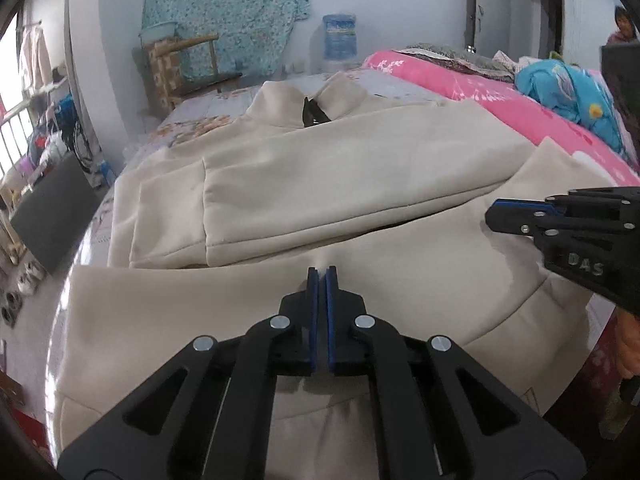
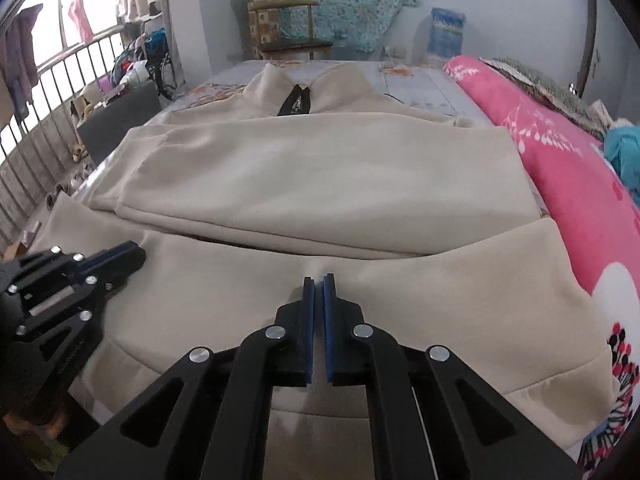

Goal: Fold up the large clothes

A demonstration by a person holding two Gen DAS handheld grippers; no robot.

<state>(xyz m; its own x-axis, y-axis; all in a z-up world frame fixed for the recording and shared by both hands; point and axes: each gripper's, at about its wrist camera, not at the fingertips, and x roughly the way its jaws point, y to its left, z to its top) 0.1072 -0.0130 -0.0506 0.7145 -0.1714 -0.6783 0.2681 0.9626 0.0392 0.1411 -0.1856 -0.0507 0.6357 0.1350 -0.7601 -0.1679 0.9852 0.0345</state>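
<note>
A large cream jacket with a stand-up collar and a black zip lies flat on the bed, both sleeves folded across its chest. My left gripper is shut on a small pucker of the lower body cloth, just above the hem band. My right gripper pinches the same cloth further right, jaws closed with fabric bunched at the tips. The right gripper also shows at the right edge of the left wrist view. At lower left of the right wrist view the left gripper appears.
A pink floral quilt runs along the bed's right side, with a blue bundle on it. Behind the bed stand a wooden chair and a water jug. A metal railing and shoes are left. A person stands at far right.
</note>
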